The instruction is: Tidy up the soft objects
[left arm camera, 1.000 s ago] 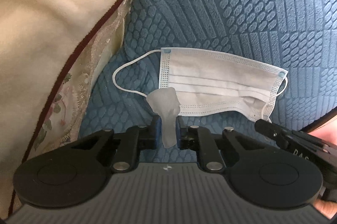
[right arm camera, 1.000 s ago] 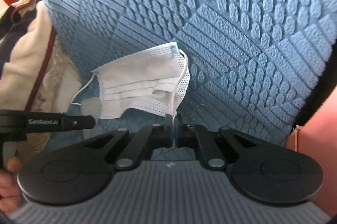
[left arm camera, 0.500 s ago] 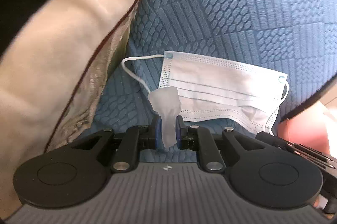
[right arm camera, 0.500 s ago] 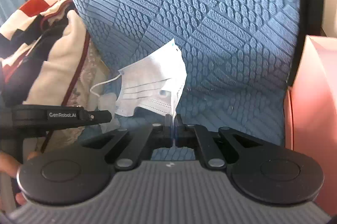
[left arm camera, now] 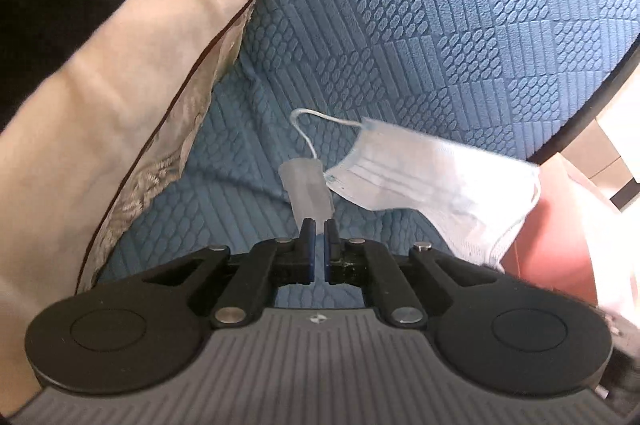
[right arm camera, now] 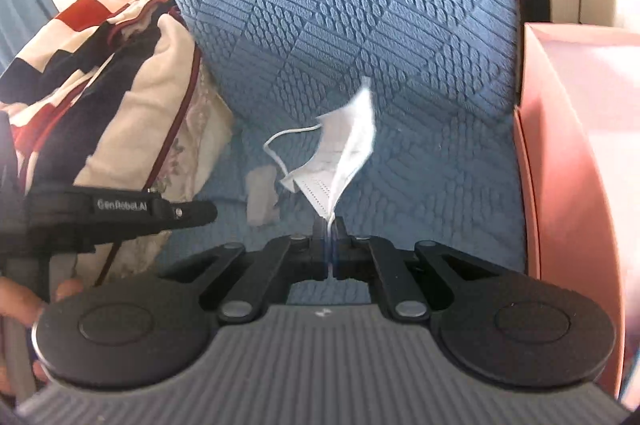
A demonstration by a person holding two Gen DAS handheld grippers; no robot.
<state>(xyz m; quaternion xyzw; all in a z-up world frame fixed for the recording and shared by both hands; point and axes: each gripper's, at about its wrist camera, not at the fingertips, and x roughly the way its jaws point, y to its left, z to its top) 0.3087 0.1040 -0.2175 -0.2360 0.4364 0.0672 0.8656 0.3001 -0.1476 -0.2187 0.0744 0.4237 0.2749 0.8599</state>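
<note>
A pale blue face mask hangs crumpled in the air over the blue seat, with its lower edge and ear loop pinched in my right gripper, which is shut on it. In the left wrist view the mask droops at the right, its free ear loop curling up to the left. My left gripper is closing its jaws on the narrow end of a small translucent white scrap, which sticks out beyond the tips. In the right wrist view that scrap shows just past the left gripper's finger.
A blue textured seat cushion and backrest fill the background. A cream blanket with maroon piping and dark patterned cloth are piled at the left. A pink box stands at the right. A hand holds the left gripper.
Both grippers have pulled back and risen. The mask has come off the backrest and now hangs folded from the right gripper. The translucent scrap sticks further out of the left jaws.
</note>
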